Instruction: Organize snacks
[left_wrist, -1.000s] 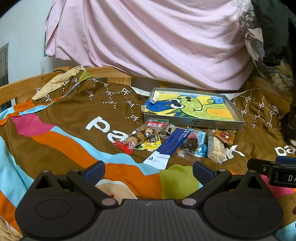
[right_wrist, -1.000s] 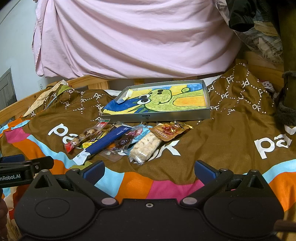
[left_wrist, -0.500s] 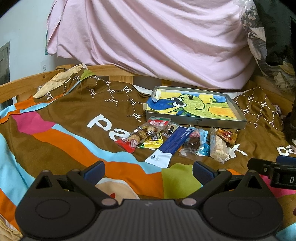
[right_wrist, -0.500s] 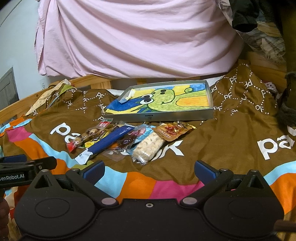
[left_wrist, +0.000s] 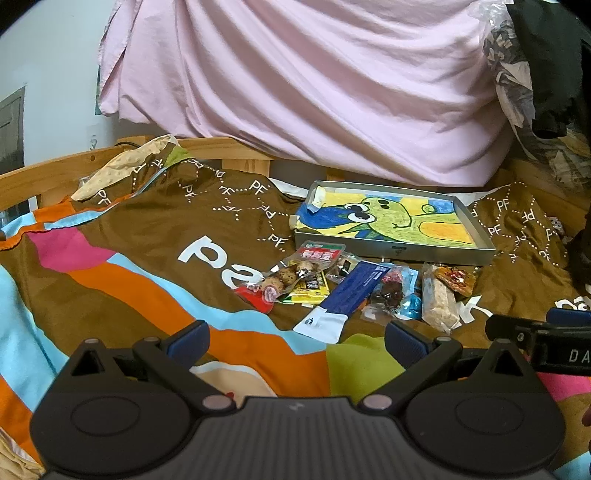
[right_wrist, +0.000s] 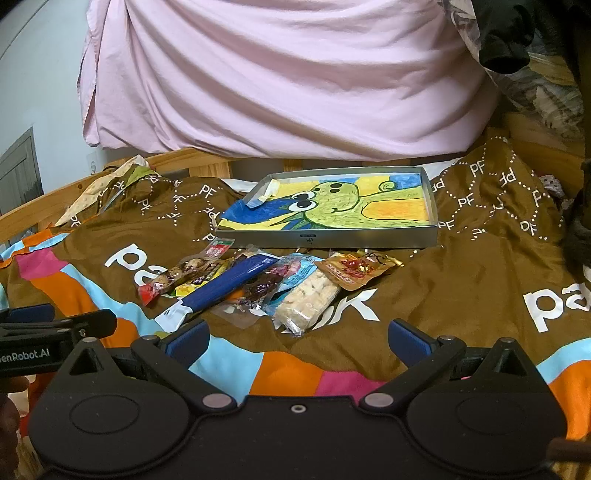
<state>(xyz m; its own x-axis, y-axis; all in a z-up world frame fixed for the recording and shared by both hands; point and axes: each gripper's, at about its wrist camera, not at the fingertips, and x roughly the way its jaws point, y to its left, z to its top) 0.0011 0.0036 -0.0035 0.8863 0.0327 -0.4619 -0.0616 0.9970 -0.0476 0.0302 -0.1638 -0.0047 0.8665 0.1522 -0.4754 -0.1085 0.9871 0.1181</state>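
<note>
A loose heap of wrapped snacks (right_wrist: 258, 284) lies on a brown patterned blanket (right_wrist: 461, 280), just in front of the near wall of a shallow grey tray (right_wrist: 434, 225) whose floor bears a green cartoon drawing. None of the packets is in the tray yet. A long blue packet (left_wrist: 356, 291) slants through the middle of the heap; a pale rice-crisp bar (right_wrist: 310, 295) lies at its right, with an orange-brown pouch (right_wrist: 356, 271) touching its far end, and a red-ended packet of round sweets (left_wrist: 277, 284) marks the left edge.

Over the past second both cameras have crept slightly closer to the pile, the snacks sitting a little larger and lower in each view; nothing on the blanket has shifted. The sorting, by this reading, has not begun and the approach is only starting.

The left gripper (left_wrist: 297, 338) hangs near the blanket with its fingers spread wide and nothing between them, short of the blue packet's white end. The right gripper (right_wrist: 297, 334) is likewise spread and empty, nearest the rice-crisp bar. A pink sheet (left_wrist: 314, 92) drapes the background beyond the wooden bed rail (left_wrist: 55, 177).
</note>
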